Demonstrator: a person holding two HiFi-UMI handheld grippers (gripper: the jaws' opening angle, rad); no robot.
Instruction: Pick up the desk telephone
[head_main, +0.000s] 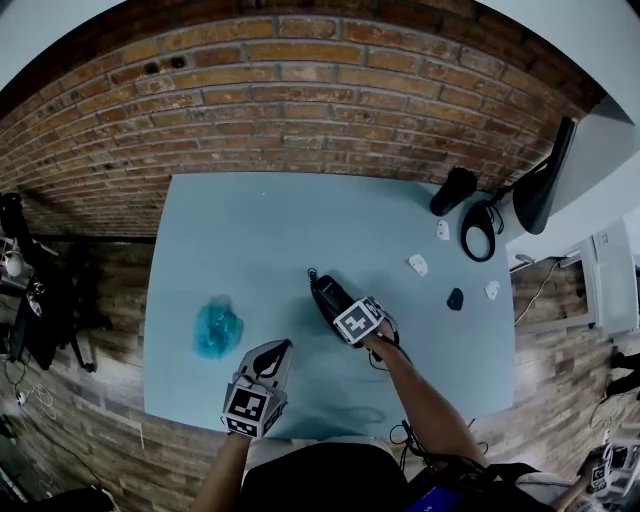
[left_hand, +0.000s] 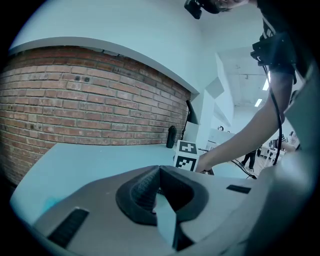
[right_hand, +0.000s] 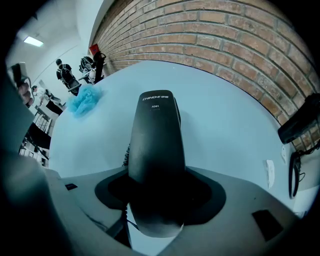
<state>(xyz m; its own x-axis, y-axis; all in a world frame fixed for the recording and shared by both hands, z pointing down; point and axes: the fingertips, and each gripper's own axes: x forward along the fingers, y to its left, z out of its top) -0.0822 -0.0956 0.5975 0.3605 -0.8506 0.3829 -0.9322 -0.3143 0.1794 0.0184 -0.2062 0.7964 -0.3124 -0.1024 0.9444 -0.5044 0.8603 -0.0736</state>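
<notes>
The black telephone handset (head_main: 328, 295) lies over the middle of the pale blue table (head_main: 250, 230), and its coiled cord (head_main: 388, 345) trails toward the front edge. My right gripper (head_main: 338, 306) is shut on the handset (right_hand: 156, 132), which fills the gap between the jaws and points toward the brick wall. The right gripper view cannot show whether the handset touches the table. My left gripper (head_main: 277, 354) hovers near the table's front edge, to the left of the handset. Its jaws (left_hand: 159, 174) are shut with nothing between them.
A crumpled blue bag (head_main: 217, 328) lies on the left part of the table. At the back right are a black bottle (head_main: 453, 190), a looped black cable (head_main: 478, 231), small white pieces (head_main: 418, 264) and a dark one (head_main: 455, 298). A monitor (head_main: 540, 185) stands beyond the right edge.
</notes>
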